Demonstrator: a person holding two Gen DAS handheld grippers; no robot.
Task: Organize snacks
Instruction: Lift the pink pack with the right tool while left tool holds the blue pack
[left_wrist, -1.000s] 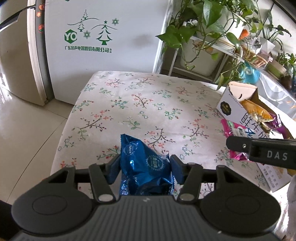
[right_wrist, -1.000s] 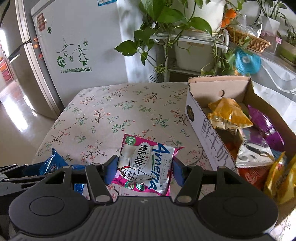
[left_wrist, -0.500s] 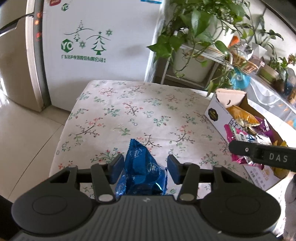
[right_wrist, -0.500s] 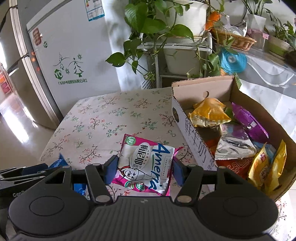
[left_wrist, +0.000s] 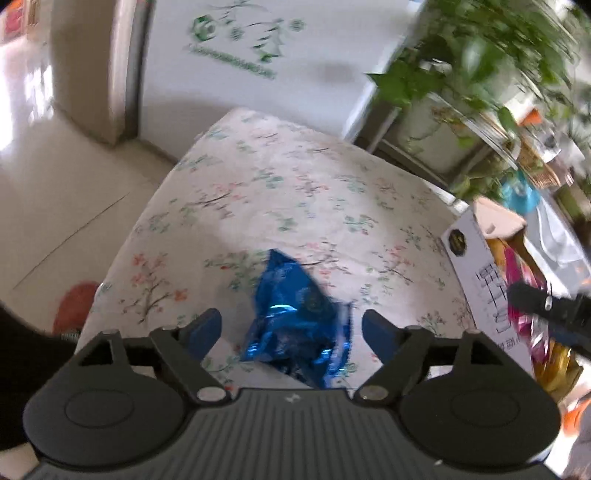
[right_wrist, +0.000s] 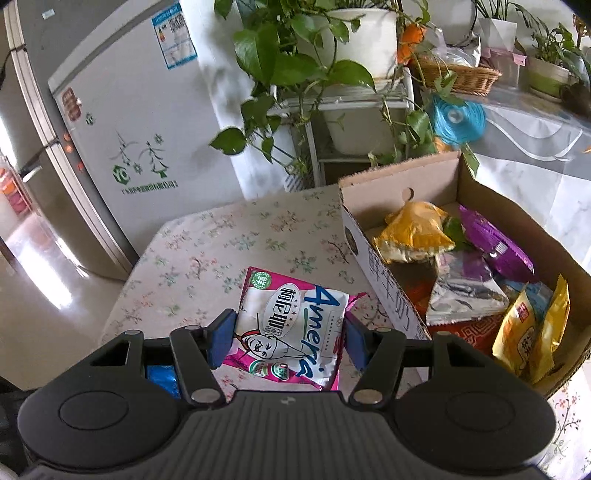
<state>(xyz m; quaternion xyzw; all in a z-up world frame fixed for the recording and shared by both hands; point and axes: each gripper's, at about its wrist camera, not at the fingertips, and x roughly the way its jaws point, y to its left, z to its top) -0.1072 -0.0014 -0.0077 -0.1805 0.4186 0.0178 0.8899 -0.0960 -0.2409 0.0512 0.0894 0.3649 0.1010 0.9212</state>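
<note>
Left gripper (left_wrist: 291, 332): jaws opening, pads clear of the blue packet (left_wrist: 295, 321) between them.
Blue packet: crumpled, over the near part of the floral tablecloth (left_wrist: 295, 184).
Right gripper (right_wrist: 288, 338): clamped on the pink-and-white snack bag (right_wrist: 291, 325), held above the cloth.
Cardboard box (right_wrist: 384, 273): just right of that bag, open, holding yellow, purple and silver packets.
Beyond the table: white fridge (right_wrist: 140, 122), potted plant (right_wrist: 295, 62).
</note>
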